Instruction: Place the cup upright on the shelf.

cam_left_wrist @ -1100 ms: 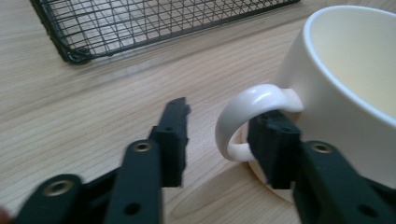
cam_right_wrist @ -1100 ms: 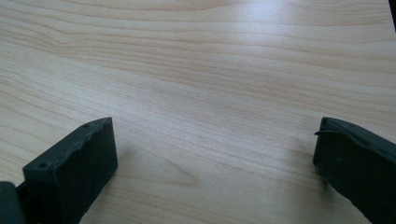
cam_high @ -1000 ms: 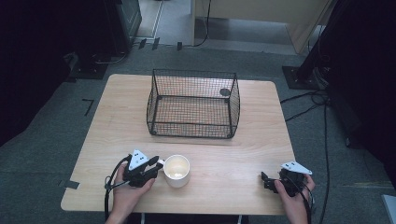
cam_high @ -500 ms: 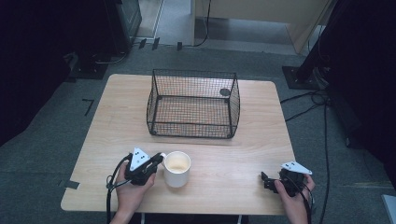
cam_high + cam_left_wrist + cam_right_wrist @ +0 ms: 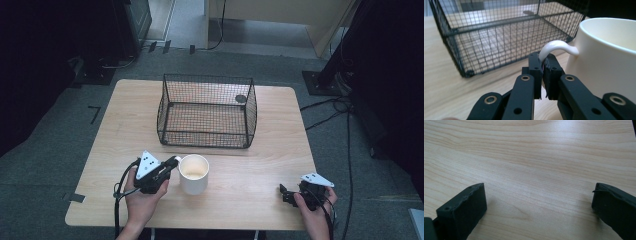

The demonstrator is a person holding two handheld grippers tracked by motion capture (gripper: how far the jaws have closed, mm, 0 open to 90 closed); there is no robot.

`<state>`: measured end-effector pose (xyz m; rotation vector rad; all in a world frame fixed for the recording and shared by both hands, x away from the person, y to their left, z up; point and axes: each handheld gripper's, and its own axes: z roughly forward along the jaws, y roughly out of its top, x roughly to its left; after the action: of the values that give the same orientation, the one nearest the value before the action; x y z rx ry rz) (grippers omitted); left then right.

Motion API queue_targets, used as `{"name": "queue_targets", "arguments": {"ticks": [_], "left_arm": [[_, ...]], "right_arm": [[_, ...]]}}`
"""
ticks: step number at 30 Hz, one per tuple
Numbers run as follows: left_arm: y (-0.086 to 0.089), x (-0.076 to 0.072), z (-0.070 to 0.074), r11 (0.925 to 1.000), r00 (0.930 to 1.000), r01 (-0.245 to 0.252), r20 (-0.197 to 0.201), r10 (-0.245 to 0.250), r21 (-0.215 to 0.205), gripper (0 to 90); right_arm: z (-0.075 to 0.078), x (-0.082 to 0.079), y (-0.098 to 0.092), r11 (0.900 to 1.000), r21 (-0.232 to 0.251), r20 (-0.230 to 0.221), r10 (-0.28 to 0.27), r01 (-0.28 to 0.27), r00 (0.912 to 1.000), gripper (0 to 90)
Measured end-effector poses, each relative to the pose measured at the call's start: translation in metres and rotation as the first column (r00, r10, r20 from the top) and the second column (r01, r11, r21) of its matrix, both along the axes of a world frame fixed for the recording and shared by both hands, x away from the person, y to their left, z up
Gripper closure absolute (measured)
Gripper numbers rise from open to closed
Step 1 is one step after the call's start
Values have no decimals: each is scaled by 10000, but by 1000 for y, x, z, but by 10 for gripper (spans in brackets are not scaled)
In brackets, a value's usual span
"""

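A cream mug [image 5: 194, 172] stands out near the table's front, just ahead of the black wire basket [image 5: 205, 137]. My left gripper [image 5: 172, 162] is at the mug's left side, held in a hand. In the left gripper view its jaws [image 5: 543, 60] are shut on the mug's thin curved handle [image 5: 554, 47], with the mug's body [image 5: 604, 57] to the right. My right gripper [image 5: 284, 192] rests at the front right of the table in the other hand. Its jaws [image 5: 539, 195] stand wide open over bare wood with nothing between them.
The wire basket [image 5: 499, 37] sits mid-table, open at the top, with a small dark round thing [image 5: 241, 98] at its far right corner. The wooden table [image 5: 280, 150] has bare room on both sides of the basket. Cables and dark stands lie on the floor around it.
The left gripper has closed on the mug's handle and risen a little, and the mug has shifted slightly toward the basket with it. The right gripper has kept still.
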<state>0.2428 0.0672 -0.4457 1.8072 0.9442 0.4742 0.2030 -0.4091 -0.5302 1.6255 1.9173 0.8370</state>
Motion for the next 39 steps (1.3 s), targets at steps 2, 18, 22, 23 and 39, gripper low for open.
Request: {"name": "queue_targets", "arguments": {"ticks": [2, 18, 22, 23, 39], "left_arm": [[-3, 2, 6, 9999, 10000, 59, 76, -58, -88, 870], [-21, 26, 50, 9992, 9979, 117, 635, -93, -378, 871], [-23, 34, 59, 9980, 9977, 133, 678, -91, -624, 871], [-23, 36, 61, 9979, 9974, 111, 712, -65, -632, 871], [-39, 76, 74, 9972, 9918, -338, 1211, 418, -667, 872]], "right_arm": [[0, 0, 0, 10000, -5, 4, 0, 0, 10000, 0], [0, 0, 0, 10000, 4, -10, -8, 8, 10000, 0], [0, 0, 0, 10000, 4, -5, -12, 12, 10000, 0], [0, 0, 0, 10000, 17, -7, -24, 24, 10000, 0], [0, 0, 0, 10000, 17, -9, -19, 19, 10000, 0]]}}
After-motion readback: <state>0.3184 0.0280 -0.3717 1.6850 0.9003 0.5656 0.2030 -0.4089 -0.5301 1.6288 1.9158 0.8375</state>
